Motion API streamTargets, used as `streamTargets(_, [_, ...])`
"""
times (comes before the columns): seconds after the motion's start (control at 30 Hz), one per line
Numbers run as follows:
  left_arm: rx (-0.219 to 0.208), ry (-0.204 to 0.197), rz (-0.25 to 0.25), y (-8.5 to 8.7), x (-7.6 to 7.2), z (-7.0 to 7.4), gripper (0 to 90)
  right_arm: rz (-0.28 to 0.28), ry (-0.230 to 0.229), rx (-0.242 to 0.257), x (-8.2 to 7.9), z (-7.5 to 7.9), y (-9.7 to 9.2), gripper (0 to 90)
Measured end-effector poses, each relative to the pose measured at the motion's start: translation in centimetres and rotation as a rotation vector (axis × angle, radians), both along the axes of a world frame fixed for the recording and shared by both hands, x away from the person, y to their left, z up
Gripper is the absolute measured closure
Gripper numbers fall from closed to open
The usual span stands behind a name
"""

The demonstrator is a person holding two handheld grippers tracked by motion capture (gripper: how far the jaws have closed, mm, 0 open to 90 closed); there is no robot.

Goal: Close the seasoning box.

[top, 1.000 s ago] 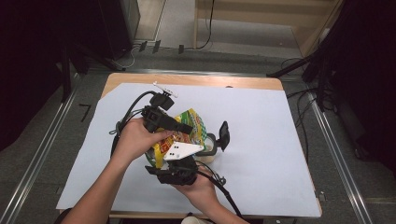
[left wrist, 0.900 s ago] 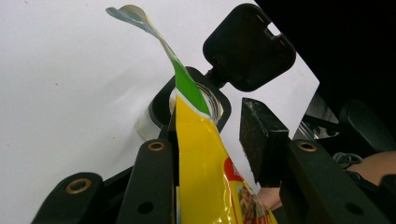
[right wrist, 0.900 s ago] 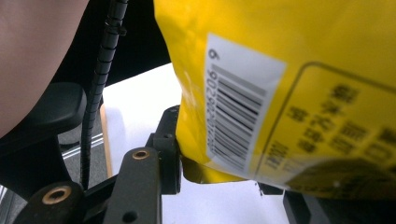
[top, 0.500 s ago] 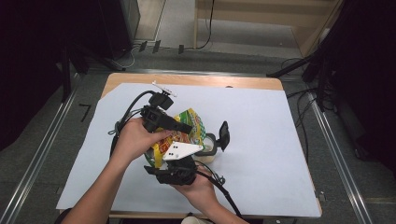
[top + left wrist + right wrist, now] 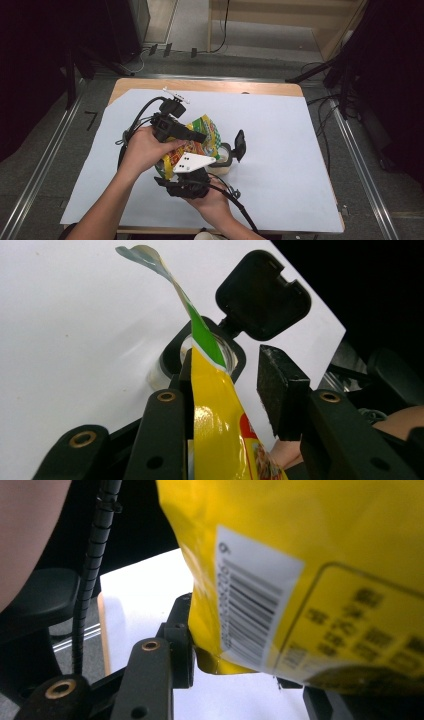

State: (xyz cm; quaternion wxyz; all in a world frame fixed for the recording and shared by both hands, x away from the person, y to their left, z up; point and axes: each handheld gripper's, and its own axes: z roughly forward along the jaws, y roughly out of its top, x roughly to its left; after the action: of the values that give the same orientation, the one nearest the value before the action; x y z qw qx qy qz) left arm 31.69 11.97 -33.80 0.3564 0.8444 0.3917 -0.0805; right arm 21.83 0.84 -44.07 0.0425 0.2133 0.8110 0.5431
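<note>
A yellow and green food packet (image 5: 202, 134) is held tilted over a small clear jar (image 5: 224, 159) with a black rim, whose black flip lid (image 5: 240, 144) stands open. My left gripper (image 5: 199, 137) is shut on the packet's upper part. In the left gripper view the packet (image 5: 215, 405) lies against the left jaw, and its torn green tip hangs above the jar mouth (image 5: 172, 347) and the lid (image 5: 262, 295). My right gripper (image 5: 192, 159), topped by a white plate, grips the packet's bottom end. In the right gripper view the barcoded packet (image 5: 280, 580) covers the right jaw.
White paper (image 5: 300, 150) covers the wooden table (image 5: 210, 86). Black cables (image 5: 137, 117) loop off the left gripper toward the table's left side. Both forearms come in at the bottom edge. Dark equipment and metal rails flank the table.
</note>
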Motion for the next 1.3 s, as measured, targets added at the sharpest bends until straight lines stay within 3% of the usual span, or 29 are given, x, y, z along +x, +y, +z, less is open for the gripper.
streamTargets(0.27, [-0.002,-0.012,0.002,-0.1,-0.2,0.2,65.5,-0.008,-0.001,0.014,0.1,0.1,-0.1,61.8])
streamTargets(0.77, [0.015,0.008,-0.004,-0.5,0.4,-0.3,64.6,0.004,0.062,0.044,0.3,-0.1,-0.2,61.6])
streamTargets(1.17, [0.005,0.053,-0.009,-1.1,2.2,-0.2,66.1,-0.015,0.075,0.036,1.5,0.3,-0.6,61.4])
streamTargets(1.3, [0.024,0.037,-0.014,-1.4,2.1,-0.3,66.0,-0.016,0.087,0.043,1.5,0.2,-0.8,61.4])
